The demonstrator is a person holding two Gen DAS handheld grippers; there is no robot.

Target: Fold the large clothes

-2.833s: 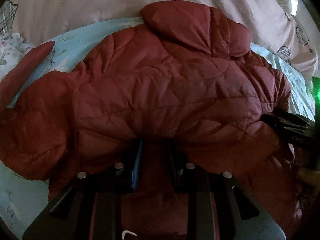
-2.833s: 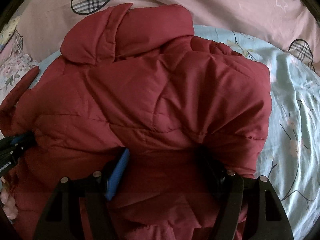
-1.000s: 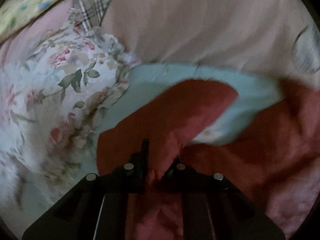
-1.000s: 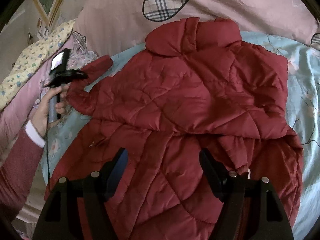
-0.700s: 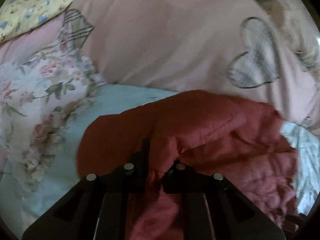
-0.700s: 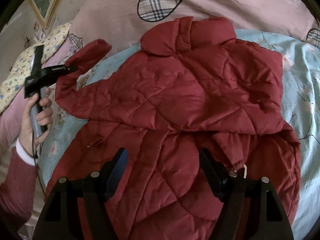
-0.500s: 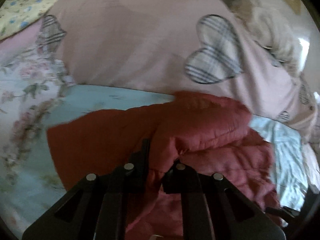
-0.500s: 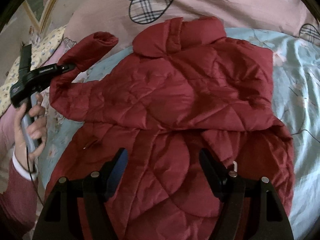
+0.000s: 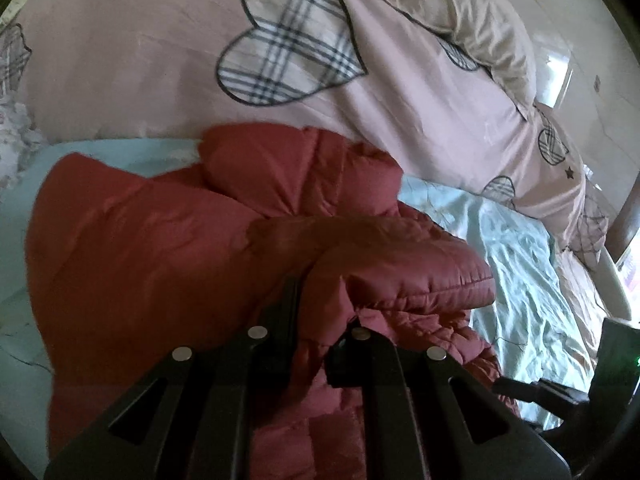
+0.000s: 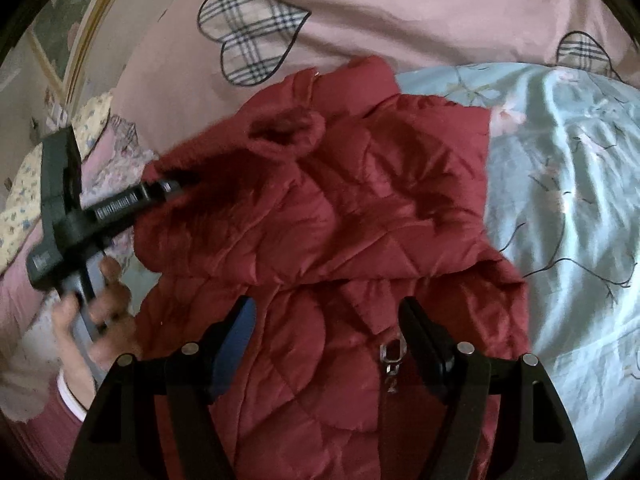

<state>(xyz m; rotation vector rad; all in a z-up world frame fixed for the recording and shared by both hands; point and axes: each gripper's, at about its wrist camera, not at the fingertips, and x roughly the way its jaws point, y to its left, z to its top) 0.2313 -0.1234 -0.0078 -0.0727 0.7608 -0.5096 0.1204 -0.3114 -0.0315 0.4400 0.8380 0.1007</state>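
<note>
On the bed sheet (image 10: 580,184), left tongs (image 9: 316,316) clamp the jacket sleeve (image 9: 400,268); right tongs (image 10: 326,332) gape.

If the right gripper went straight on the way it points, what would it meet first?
Most likely the red quilted jacket: the open right gripper hangs over its lower front beside the zipper pull, nothing between the jaws. Depth is unclear.

Jacket (image 10: 360,220) lies on the sheet (image 10: 568,200), collar toward the duvet (image 10: 400,12) behind it. Sleeve (image 10: 224,184) is draped over jacket's left part. Sheet is bare right of jacket. Pillows (image 10: 24,184) sit left of jacket.
</note>
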